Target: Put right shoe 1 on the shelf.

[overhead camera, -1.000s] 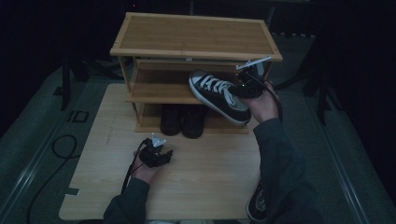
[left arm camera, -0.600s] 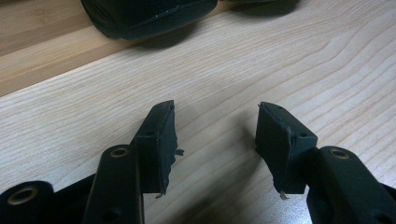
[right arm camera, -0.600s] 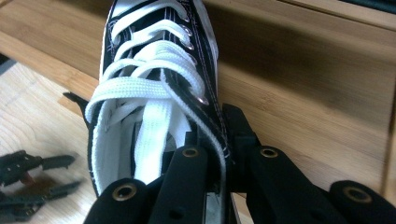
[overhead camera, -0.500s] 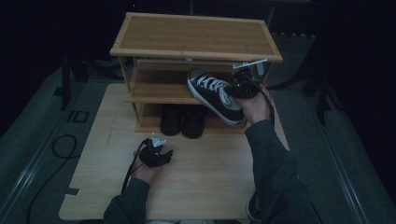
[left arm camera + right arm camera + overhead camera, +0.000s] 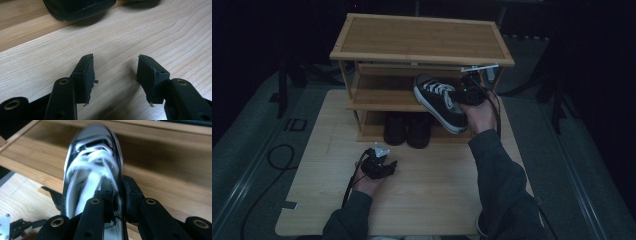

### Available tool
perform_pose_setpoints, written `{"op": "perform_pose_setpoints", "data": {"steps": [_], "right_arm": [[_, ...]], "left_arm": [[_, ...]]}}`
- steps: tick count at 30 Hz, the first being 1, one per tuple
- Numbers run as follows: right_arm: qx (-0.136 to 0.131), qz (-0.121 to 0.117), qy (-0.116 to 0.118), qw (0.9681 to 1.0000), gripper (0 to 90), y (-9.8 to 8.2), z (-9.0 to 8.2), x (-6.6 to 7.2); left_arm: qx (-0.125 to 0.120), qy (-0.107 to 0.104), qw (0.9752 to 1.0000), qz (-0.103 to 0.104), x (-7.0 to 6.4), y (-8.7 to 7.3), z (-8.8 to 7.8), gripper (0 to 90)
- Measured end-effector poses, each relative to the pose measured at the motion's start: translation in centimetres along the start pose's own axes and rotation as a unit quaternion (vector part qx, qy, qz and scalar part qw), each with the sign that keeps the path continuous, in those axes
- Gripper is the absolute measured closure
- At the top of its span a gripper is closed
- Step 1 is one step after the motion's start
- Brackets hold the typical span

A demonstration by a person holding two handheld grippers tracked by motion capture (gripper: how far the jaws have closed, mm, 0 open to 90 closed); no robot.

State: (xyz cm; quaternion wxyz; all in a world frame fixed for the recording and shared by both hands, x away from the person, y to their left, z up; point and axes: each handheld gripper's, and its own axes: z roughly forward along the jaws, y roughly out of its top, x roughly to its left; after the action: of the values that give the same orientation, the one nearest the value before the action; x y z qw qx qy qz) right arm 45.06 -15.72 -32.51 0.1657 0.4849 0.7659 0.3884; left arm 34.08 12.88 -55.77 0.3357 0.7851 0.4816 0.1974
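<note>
A black sneaker [image 5: 439, 100] with white laces lies tilted on the middle shelf [image 5: 377, 97] of a bamboo shoe rack [image 5: 422, 37], its heel hanging past the shelf's front edge. My right gripper [image 5: 469, 95] is at the heel. In the right gripper view the sneaker [image 5: 92, 170] looks blurred. Its collar wall stands between the jaws of the right gripper [image 5: 118, 187], which have just been opening, and the pads look barely clear of it. My left gripper [image 5: 382, 162] rests low on the wooden board. In the left gripper view it [image 5: 115, 58] is open with nothing between its fingers.
A pair of black shoes [image 5: 407, 130] stands on the rack's bottom shelf, and their toes [image 5: 77, 8] lie just ahead of the left gripper. The rack stands at the far edge of a light wooden board [image 5: 437, 185]. Dark floor and cables [image 5: 277, 155] surround it.
The right hand has carried the sneaker a little left and farther onto the middle shelf. The left hand has stayed where it was.
</note>
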Motion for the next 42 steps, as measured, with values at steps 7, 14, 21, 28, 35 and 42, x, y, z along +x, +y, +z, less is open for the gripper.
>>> {"op": "perform_pose_setpoints", "data": {"steps": [7, 14, 21, 28, 35, 42], "right_arm": [[-0.006, -0.004, 0.018, 0.9998, 69.9, -0.2, -0.5, -0.4], [-0.025, -0.010, 0.012, 0.9996, 65.3, -0.7, -0.8, -0.3], [-0.045, -0.003, 0.017, 0.9988, 61.5, -0.5, -1.1, -0.2], [-0.068, 0.002, 0.022, 0.9974, 62.3, -0.3, -1.8, -0.3], [-0.079, -0.002, 0.023, 0.9967, 66.4, -0.2, -3.1, -0.8], [-0.077, -0.001, 0.012, 0.9970, 70.1, -0.4, -3.8, -1.9]], "left_arm": [[0.000, 0.000, 1.0000, 0.000, 0.0, 0.0, 0.0, 48.1], [-0.001, 0.000, 1.0000, -0.001, 0.0, 0.0, 0.0, 48.1], [-0.001, 0.001, 1.0000, -0.001, 0.0, 0.0, 0.0, 48.1], [0.001, 0.006, 1.0000, -0.006, -0.1, 0.1, 0.0, 50.4], [-0.001, -0.013, 0.9999, 0.004, -1.6, 0.8, -0.1, 58.7], [-0.010, -0.035, 0.9991, 0.020, -3.6, 1.8, 0.1, 59.7]]}}
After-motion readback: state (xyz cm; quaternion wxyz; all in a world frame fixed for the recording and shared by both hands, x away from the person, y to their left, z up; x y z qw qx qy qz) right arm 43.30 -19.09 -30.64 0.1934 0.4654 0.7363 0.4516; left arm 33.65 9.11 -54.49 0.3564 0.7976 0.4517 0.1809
